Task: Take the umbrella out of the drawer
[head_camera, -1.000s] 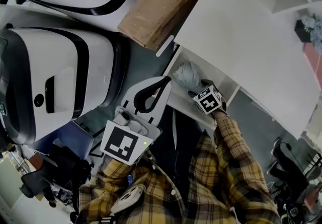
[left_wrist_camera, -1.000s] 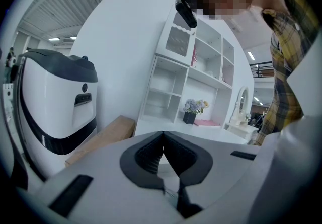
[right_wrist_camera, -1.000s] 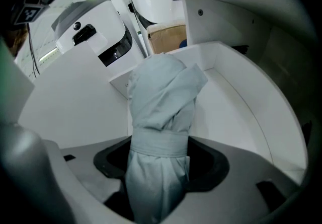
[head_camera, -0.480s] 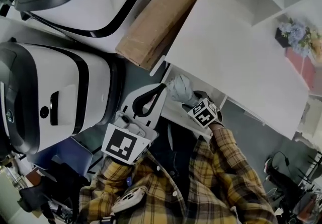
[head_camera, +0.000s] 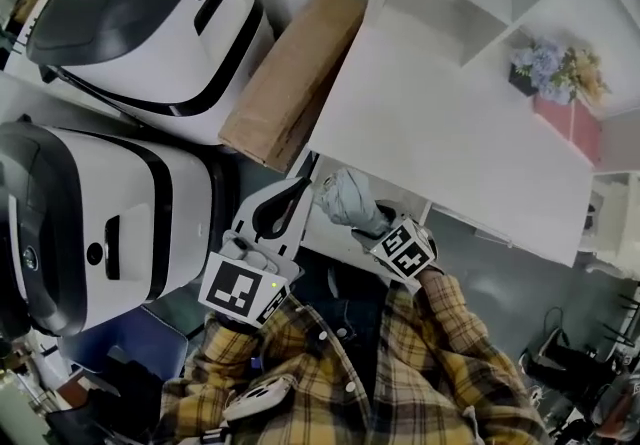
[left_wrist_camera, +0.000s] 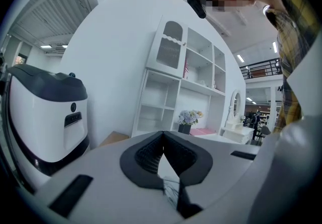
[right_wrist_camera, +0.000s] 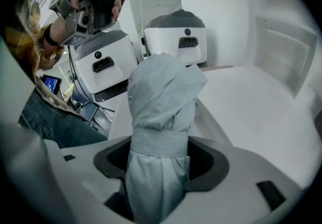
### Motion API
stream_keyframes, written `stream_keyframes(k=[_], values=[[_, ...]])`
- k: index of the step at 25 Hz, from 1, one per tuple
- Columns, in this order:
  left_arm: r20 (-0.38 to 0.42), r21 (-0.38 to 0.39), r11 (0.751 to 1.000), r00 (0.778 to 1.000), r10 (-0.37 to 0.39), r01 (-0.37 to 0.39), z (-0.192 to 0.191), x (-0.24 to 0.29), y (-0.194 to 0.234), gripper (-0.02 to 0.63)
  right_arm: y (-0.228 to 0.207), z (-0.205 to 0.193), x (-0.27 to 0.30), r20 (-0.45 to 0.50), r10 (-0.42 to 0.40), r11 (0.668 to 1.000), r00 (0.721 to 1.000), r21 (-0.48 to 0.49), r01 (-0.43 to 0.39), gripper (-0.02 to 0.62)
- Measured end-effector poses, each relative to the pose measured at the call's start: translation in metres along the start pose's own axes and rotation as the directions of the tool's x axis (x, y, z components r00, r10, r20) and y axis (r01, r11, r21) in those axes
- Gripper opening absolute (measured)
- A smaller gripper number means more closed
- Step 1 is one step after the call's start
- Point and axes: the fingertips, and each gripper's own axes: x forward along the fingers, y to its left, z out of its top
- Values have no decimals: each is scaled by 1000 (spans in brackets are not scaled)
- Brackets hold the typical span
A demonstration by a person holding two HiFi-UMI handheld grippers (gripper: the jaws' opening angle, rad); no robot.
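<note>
White desk [head_camera: 450,113] — one grey umbrella [right_wrist_camera: 161,97] clamped in right gripper [right_wrist_camera: 161,161].

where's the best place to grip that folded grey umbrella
At the strap cinching the umbrella, its narrowest and likely firmest band. Come from the end below it, a jaw on each side, as the right gripper holds it now.

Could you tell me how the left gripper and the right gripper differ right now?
The left gripper is shut on nothing, its jaw tips meeting; the right gripper is clamped on the grey folded umbrella. The left gripper faces the shelves, the right gripper the white machines. Both are hand-held.
</note>
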Motion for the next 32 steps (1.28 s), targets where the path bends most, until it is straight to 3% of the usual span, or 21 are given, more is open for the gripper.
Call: stream_keyframes(k=[7,14,25,32], values=[[29,24,998,997,-64,64,19,13,-18,18,-8,50,-70,187,-92,993,978,87,76,304],[55,64,986,986,-160,157,40,32,-44,18,-29,82,-146,345,-219,970,912,173,168,304],[45,96,956,958,-284,278,49,51,-76,18,-45,85,-242,511,-418,900,751,343,268,304],[35,110,926,930,-366,361,55,63,-101,18,-43,81,-290,581,-516,853,629,413,319,304]])
